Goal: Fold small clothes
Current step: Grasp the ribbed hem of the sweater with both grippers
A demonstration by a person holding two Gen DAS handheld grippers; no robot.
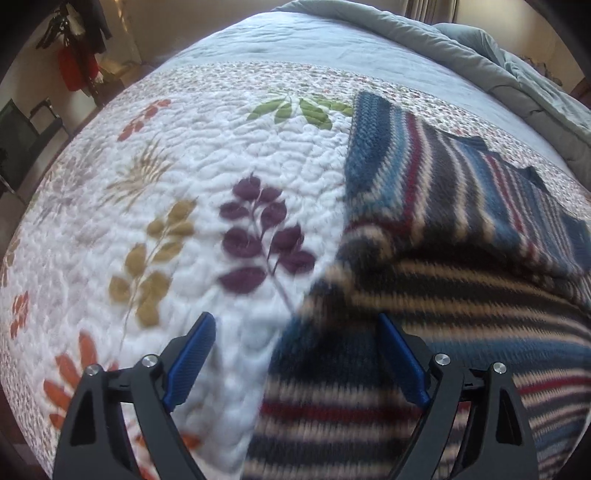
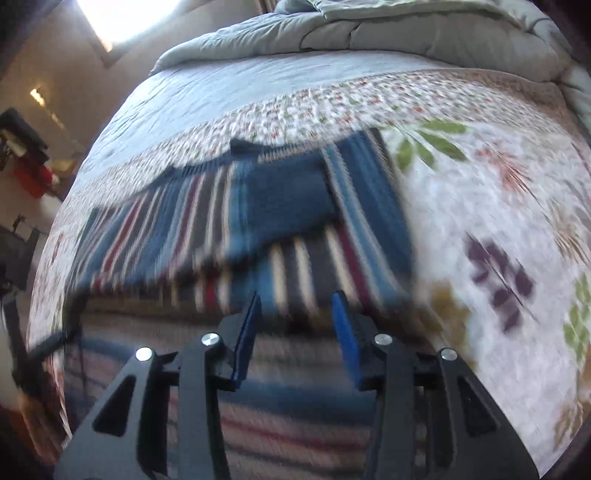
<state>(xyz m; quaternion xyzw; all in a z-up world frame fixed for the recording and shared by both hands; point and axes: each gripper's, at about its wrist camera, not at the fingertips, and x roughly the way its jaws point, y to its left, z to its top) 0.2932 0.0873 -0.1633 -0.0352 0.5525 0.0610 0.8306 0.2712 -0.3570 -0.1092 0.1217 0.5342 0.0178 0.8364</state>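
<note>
text: none readable | labels: none | brands: none | numbers: none | signs: none | both views checked, right view blurred

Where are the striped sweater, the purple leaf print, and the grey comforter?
striped sweater (image 1: 461,206): left wrist view, its folded upper layer.
purple leaf print (image 1: 264,240): left wrist view, middle of the sprig.
grey comforter (image 2: 332,33): right wrist view, bunched top fold.

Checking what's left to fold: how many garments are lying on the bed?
1: a striped sweater lying on the floral quilt, partly folded, below both open grippers. Anything beyond the frames stays unseen.
</note>
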